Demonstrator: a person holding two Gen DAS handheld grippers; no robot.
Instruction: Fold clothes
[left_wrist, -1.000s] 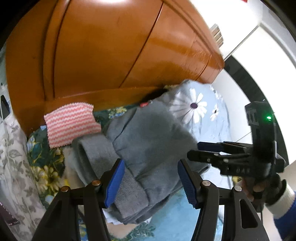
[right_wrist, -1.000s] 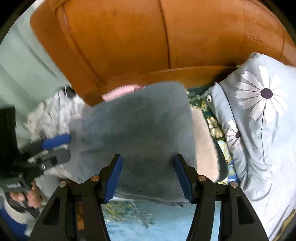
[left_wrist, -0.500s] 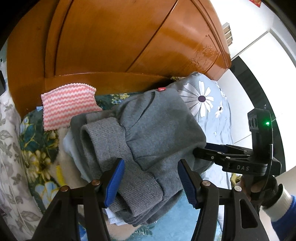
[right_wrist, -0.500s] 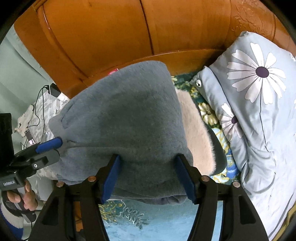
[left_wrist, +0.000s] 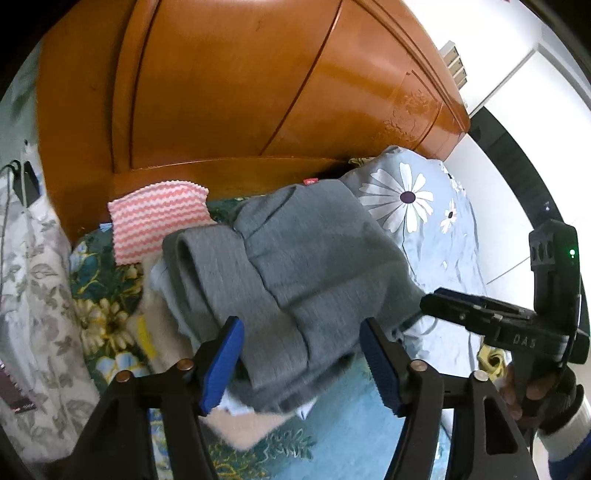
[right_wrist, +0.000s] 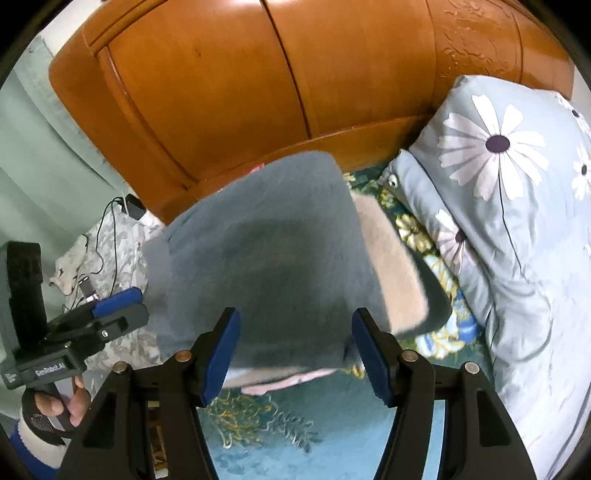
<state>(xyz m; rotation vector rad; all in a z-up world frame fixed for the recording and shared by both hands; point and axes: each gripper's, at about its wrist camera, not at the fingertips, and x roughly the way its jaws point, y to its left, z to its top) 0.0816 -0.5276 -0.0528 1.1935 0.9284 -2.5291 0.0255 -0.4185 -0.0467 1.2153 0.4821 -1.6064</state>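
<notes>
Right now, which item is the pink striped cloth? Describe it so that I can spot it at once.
Start at the big orange wooden headboard. At its foot, left of the folded grey sweater, the pink striped cloth lies on the dark floral bedspread. It alone has pink and white zigzag stripes; the pillow on the right is pale blue with daisies.

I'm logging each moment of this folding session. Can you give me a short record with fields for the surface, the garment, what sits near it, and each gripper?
surface: bed with teal floral sheet, wooden headboard behind
garment: grey sweatshirt, folded, on top of a pile of clothes
near it: pink-and-white striped cloth beside the pile, daisy-print pillow on the other side
left gripper: jaws have just been opening, apart at the garment's near edge, pads not pressing
right gripper: jaws apart, garment edge between them, not clamped
</notes>
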